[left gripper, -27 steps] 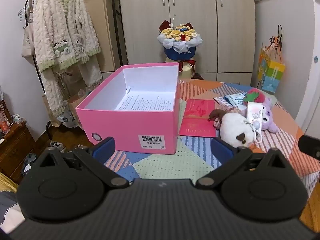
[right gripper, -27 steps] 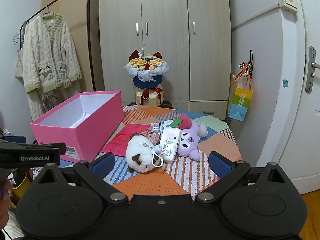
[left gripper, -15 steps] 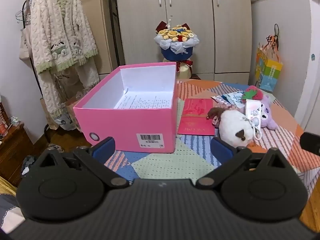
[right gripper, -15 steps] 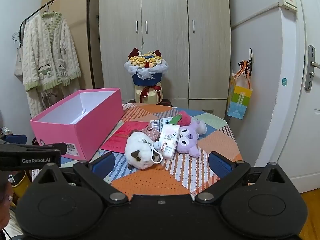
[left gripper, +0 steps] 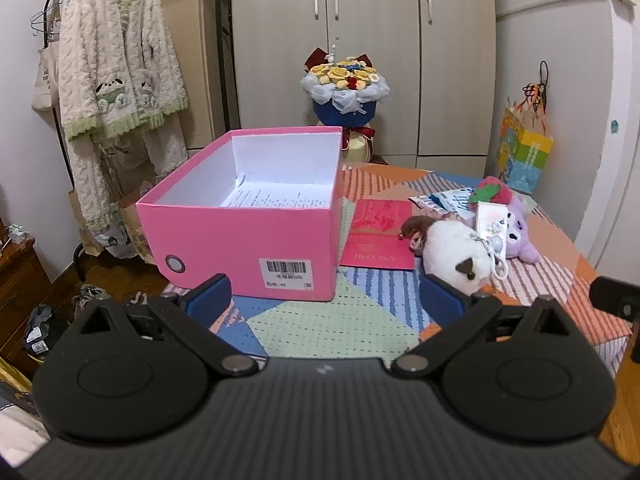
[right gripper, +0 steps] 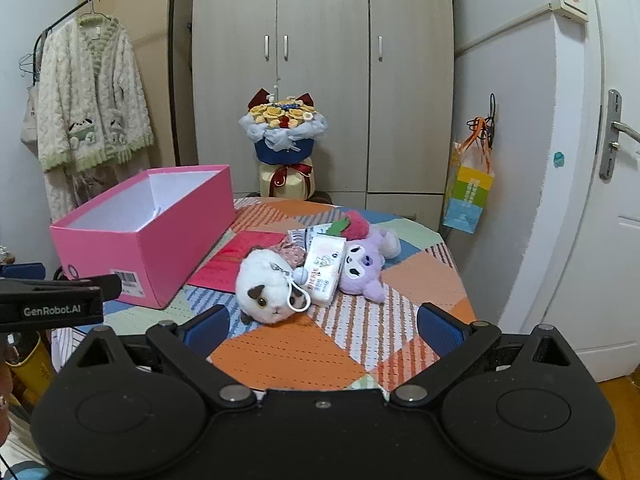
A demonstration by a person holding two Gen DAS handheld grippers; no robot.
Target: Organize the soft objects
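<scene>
Since the pink box (left gripper: 256, 216) on the desk (right gripper: 296, 356) holds only a printed paper sheet, no soft object appears to have been stowed, and the work is judged not yet begun. Left hand-held gripper (left gripper: 326, 298) and right hand-held gripper (right gripper: 324, 324) both stand wide and empty, short of the pile. The white plush (right gripper: 268, 284), tissue pack (right gripper: 326, 268), purple plush (right gripper: 362, 270) and strawberry plush (right gripper: 352, 226) lie touching, just beside the box; a keychain draped across the white plush and a red booklet (left gripper: 380, 236) beside it may hinder pickup.
</scene>
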